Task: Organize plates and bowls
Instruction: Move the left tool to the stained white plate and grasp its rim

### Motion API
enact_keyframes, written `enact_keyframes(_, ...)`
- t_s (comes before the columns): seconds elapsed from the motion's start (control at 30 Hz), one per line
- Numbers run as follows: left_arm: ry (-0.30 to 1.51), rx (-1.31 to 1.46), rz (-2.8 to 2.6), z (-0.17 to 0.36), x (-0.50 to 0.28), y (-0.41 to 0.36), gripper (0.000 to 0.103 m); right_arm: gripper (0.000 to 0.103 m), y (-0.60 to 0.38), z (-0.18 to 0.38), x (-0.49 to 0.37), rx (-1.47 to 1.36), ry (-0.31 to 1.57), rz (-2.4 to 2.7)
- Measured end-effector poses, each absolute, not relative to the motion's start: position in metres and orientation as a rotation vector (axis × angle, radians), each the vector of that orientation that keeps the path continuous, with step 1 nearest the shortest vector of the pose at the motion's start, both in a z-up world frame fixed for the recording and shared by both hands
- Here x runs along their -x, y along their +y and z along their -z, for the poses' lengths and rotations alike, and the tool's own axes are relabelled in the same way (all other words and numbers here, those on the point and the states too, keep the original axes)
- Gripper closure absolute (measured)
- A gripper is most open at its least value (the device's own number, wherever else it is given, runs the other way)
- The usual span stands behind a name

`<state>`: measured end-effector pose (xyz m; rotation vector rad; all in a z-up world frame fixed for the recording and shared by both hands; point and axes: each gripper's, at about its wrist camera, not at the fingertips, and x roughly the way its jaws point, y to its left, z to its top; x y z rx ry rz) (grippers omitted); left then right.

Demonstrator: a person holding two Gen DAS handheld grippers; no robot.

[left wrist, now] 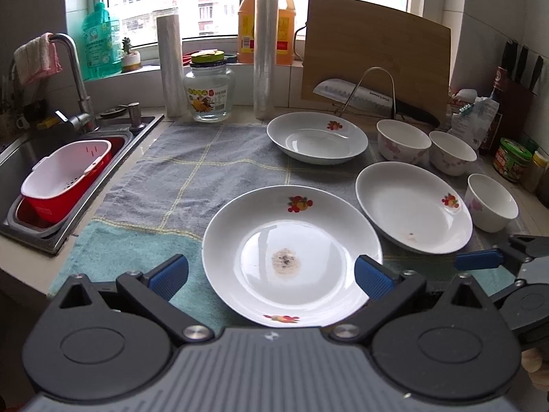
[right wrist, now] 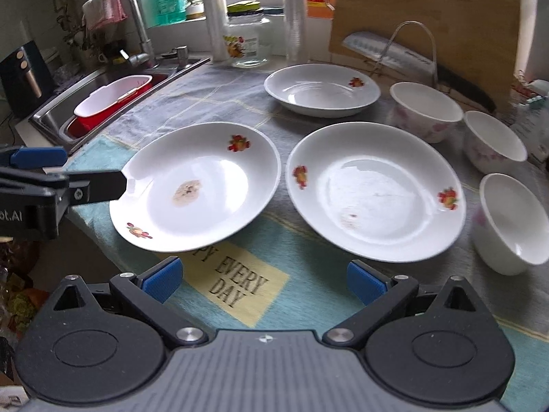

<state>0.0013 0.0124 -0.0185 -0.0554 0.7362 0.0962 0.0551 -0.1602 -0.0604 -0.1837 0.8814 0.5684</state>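
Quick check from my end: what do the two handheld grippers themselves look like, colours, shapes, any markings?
Both match: the left gripper and right gripper have a grey ribbed body, two round black housings, black linkage arms with silver pivot screws, and blue ribbed finger pads. A small white emblem sits at the body's centre. In the right wrist view, the left gripper's side carries partial white lettering ending "ot.AI".

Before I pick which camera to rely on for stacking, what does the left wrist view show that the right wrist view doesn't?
Only the left wrist view shows the knife block and the green-lidded jar at the far right.

Only the right wrist view shows the "HAPPY EVERY DAY" patch on the cloth and a dark appliance beyond the sink.

Both show three plates, three bowls, the stained plate, the cutting board, the sink basket, and both open grippers: left gripper, right gripper.
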Motion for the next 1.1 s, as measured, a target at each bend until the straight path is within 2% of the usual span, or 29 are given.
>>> enact_keyframes(0.53, 0.793, 0.039, 0.056, 0.036, -0.036, 0.062, 0.001, 0.000, -0.117, 0.097, -0.058, 0.201, 0.965, -0.457)
enact_keyframes(1.1, 0.883, -0.024, 0.142, 0.054, -0.078, 0.081, 0.001, 0.000, -0.087, 0.104, -0.060, 0.294, 0.881, -0.552)
